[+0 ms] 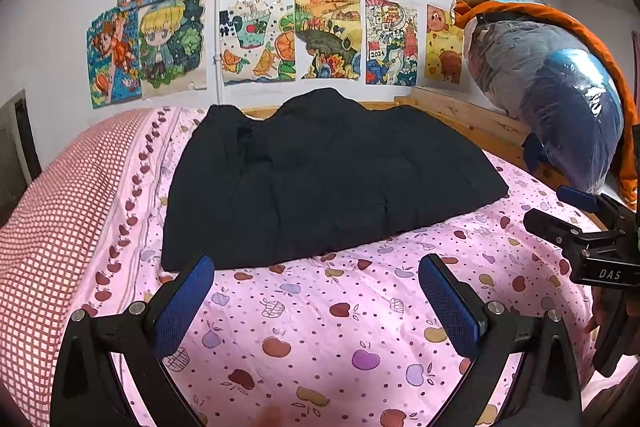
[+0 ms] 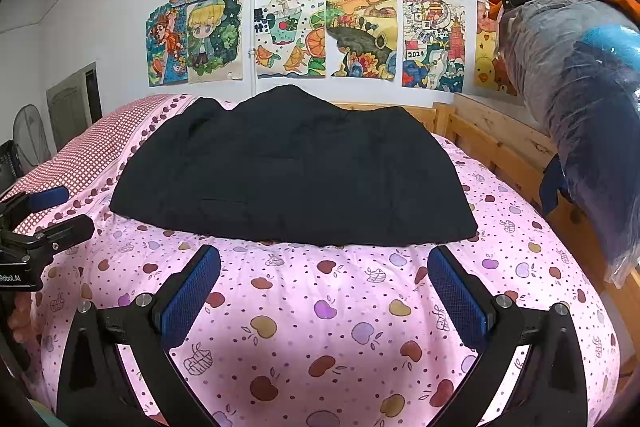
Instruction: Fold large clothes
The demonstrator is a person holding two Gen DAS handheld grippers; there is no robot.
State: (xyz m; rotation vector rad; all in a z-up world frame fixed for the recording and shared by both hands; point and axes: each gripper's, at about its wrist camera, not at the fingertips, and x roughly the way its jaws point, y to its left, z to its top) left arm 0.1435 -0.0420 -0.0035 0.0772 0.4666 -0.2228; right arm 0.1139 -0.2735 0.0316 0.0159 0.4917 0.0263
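Note:
A large black garment [image 1: 320, 179] [image 2: 292, 179] lies spread flat on the pink apple-print bed sheet [image 1: 340, 327] [image 2: 320, 307], its near hem towards me. My left gripper [image 1: 316, 291] hovers open just short of the hem, blue pads wide apart and holding nothing. My right gripper [image 2: 324, 287] is open too, a little back from the hem on the garment's right half. Each gripper shows at the edge of the other's view: the right gripper's fingers [image 1: 576, 199] in the left wrist view, the left gripper's finger [image 2: 48, 197] in the right wrist view.
A wooden bed frame [image 2: 496, 143] runs along the right side. A plastic-wrapped bundle of bedding [image 1: 556, 115] [image 2: 588, 107] with orange cloth leans there. A red checked cover [image 1: 52, 219] lies on the left. Drawings [image 1: 280, 7] cover the wall. A fan [image 2: 28, 135] stands far left.

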